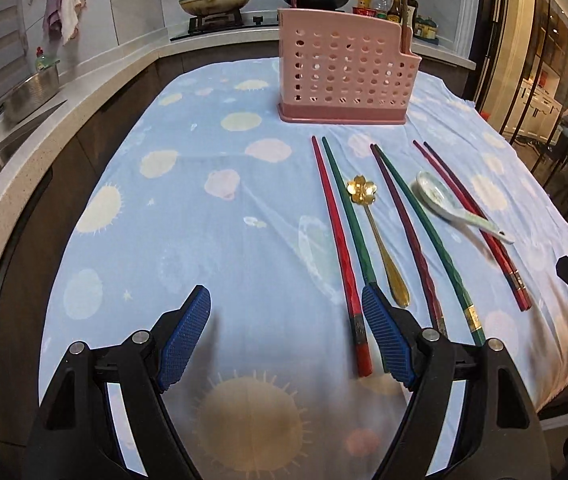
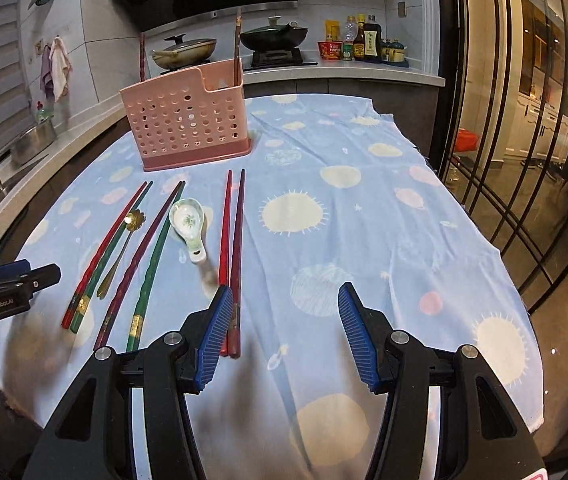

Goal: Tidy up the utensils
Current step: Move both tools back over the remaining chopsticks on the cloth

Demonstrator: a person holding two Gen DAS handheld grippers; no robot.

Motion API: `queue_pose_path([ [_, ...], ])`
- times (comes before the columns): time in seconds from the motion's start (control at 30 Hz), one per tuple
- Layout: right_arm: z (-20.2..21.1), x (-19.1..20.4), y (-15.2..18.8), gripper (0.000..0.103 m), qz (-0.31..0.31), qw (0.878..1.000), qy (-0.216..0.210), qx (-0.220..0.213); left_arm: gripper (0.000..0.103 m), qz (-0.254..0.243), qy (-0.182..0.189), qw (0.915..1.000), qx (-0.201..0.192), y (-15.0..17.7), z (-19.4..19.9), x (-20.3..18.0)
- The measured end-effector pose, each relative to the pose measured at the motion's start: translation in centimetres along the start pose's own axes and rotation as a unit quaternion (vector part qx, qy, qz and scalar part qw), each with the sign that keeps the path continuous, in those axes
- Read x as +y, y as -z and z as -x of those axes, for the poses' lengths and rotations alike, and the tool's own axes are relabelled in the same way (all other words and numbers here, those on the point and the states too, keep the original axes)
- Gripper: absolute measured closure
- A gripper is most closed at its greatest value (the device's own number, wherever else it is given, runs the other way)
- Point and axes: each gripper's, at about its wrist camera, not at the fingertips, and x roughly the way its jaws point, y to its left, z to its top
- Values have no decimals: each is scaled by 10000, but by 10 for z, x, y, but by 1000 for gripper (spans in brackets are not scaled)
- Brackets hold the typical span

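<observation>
nearest to us, we hold the left gripper (image 1: 286, 336) low over the pale blue tablecloth printed with suns and planets (image 1: 211, 216), its 2 blue ribbed pads wide apart with nothing between them. its right pad (image 1: 388, 340) sits just over the near ends of the red and green chopstick pair (image 1: 344, 236). we hold the right gripper (image 2: 284, 332) the same way, jaws spread and empty, its left pad (image 2: 213, 340) just beside the near ends of the red and dark purple chopstick pair (image 2: 231, 256).

just beyond the pads, the utensils lie in a row on the cloth, pointing away from us. in the left wrist view, from left to right, we see the red and green pair, then the gold metal spoon with a flower-shaped bowl (image 1: 380, 240), then the purple and green chopstick pair (image 1: 416, 232), then the white ceramic soup spoon with a floral print (image 1: 448, 204), whose handle lies across the red and dark purple pair. the gold spoon lies between the first 2 pairs, close to the green stick.

further back stands the pink perforated plastic utensil holder (image 1: 344, 72), upright on the cloth, well apart from the far tips of the chopsticks. 2 sticks stand in it already: a dark reddish one (image 2: 142, 58) at its left end and a brown one (image 2: 237, 50) in the lower right compartment.

behind the table we see the kitchen counter (image 1: 95, 80), with 2 lidded pans (image 2: 183, 52) on the stove and a group of sauce bottles (image 2: 360, 38) to their right.
</observation>
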Motion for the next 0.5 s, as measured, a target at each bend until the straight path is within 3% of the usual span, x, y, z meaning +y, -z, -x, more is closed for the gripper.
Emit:
queue_pose_path([
  [0.5, -8, 2, 8, 49, -52, 9997, -122, 188, 37, -114, 15, 9995, 305, 15, -18, -8],
])
